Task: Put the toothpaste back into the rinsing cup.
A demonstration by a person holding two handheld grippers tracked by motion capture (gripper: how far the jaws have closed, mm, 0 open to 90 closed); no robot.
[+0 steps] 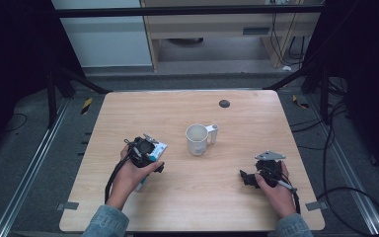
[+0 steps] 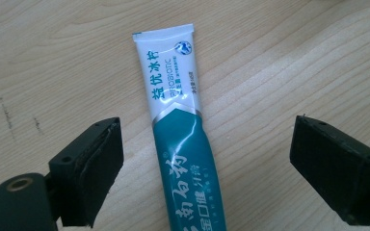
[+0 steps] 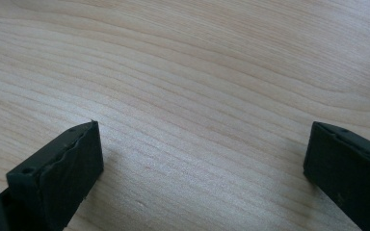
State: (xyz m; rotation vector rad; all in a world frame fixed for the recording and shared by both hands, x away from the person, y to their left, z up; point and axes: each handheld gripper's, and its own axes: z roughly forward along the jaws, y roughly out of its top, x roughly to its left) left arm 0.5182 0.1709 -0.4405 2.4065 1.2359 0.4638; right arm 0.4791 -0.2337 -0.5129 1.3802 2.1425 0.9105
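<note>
Left claw (image 2: 207, 159) hovers with its black jaws spread wide on either side of a teal-and-white plastic toothpaste tube (image 2: 183, 134), neither pad touching it. That tube lies flat on the pale wood-grain bench (image 1: 237, 197) toward its left edge, crimped white end pointing away from the claw; it bears large Chinese characters and the word "PROBIOTIC" in small print. Right claw (image 3: 202, 168) is likewise spread over bare wood near the bench's right edge. A white plastic mug (image 1: 198, 139) with a handle stands near the bench's middle, and a small dark round disc (image 1: 224, 103) sits close to the far edge. Grey carpet, trailing cables and black frame legs surround the bench.
</note>
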